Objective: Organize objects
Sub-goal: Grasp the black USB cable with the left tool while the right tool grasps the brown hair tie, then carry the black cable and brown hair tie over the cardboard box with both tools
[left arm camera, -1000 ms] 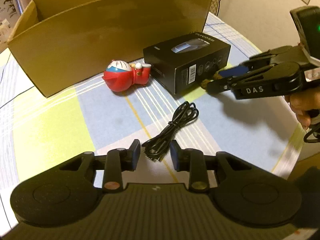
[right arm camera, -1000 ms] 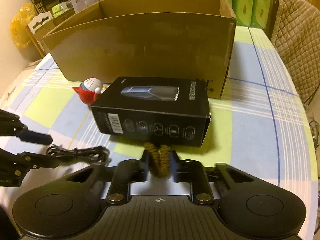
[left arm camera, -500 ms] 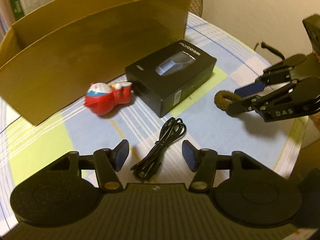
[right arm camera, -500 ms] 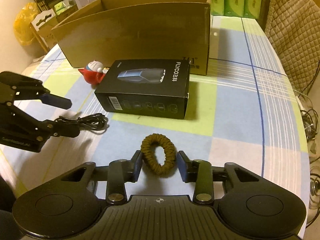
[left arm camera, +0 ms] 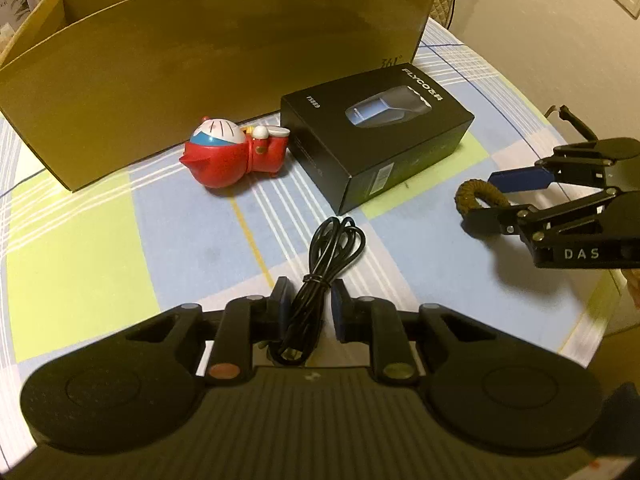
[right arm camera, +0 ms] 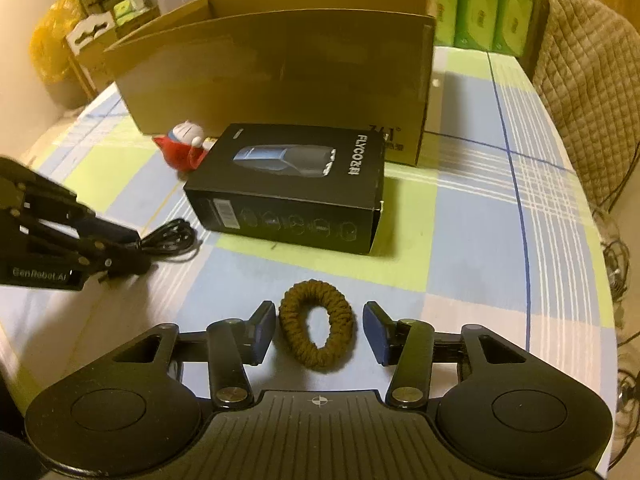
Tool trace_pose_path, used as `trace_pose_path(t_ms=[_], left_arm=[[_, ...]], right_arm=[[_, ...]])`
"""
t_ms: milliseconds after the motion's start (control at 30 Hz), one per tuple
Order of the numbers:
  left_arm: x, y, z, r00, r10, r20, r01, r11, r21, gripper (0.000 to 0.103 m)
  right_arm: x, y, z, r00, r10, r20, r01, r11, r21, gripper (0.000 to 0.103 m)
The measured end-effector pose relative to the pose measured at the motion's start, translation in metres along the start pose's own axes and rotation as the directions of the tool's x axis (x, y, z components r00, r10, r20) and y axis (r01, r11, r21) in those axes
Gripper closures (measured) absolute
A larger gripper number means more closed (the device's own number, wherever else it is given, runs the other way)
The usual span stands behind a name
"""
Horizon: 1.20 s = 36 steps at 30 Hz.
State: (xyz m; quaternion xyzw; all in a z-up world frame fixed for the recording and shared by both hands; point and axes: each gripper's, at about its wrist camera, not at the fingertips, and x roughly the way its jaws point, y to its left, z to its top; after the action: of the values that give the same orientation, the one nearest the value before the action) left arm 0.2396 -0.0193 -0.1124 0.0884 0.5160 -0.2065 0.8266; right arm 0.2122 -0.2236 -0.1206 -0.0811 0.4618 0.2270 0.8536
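Left gripper (left arm camera: 308,306): fingers have just been closing, now narrow and pinched on the black cable bundle (left arm camera: 320,280). The tied part sits between the pads; the loop end fans out toward 12 o'clock on the counter (left arm camera: 80,272), plug end tucked back under the gripper body.

Right gripper (right arm camera: 320,332): fingers have just been opening, now moderately wide. Brown hair tie (right arm camera: 316,330) lies flat on the counter between them, a gap showing at the right pad; at the left pad I cannot tell whether it touches. Not gripped.

In the left wrist view the right gripper is at 3 o'clock, hair tie at its tips. In the right wrist view the left gripper comes in at 9 o'clock with the cable.

Further out, 12 o'clock from the right gripper: black shaver box (right arm camera: 288,188), lying flat, picture side up. Just beside its far-left corner: red and blue cartoon figurine (left arm camera: 232,156), on its side, feet close to the box; contact unclear.

Behind both: open cardboard box (left arm camera: 224,60), long wall facing the grippers; inside is not visible.

Counter has a plaid cloth, blue, green, white.
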Motion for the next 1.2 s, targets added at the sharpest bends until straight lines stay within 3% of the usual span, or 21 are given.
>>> trace_pose_path(t_ms=[100,167,233,500,733,1200], left_arm=[[-0.001,-0.005,0.000,1.000,0.014,-0.006,-0.014,1.000,0.018,0.085],[0.001,-0.010,0.001,1.000,0.027,-0.010,-0.026,0.999,0.033,0.086],[0.001,-0.011,0.002,0.999,0.032,-0.014,-0.032,0.999,0.029,0.086],[-0.012,-0.011,-0.001,0.998,0.055,-0.008,-0.055,0.998,-0.022,0.092],[-0.046,-0.009,-0.006,0.997,0.058,0.042,-0.053,0.993,-0.107,0.092],[-0.109,-0.020,-0.011,0.987,0.077,0.139,-0.052,0.983,-0.173,0.092]], right_arm=[[0.000,0.006,-0.003,1.000,-0.020,-0.003,0.020,0.999,-0.044,0.064],[0.000,0.007,-0.004,0.999,-0.038,0.000,0.038,0.998,-0.050,0.084],[0.000,0.005,-0.003,0.999,-0.040,-0.004,0.040,0.998,-0.038,0.087],[-0.029,0.002,0.000,0.999,-0.022,0.025,0.022,1.000,0.016,0.088],[-0.068,0.005,0.010,0.996,-0.013,0.084,0.010,0.999,0.040,0.088],[-0.129,0.024,0.019,0.984,-0.009,0.179,0.003,1.000,0.030,0.088]])
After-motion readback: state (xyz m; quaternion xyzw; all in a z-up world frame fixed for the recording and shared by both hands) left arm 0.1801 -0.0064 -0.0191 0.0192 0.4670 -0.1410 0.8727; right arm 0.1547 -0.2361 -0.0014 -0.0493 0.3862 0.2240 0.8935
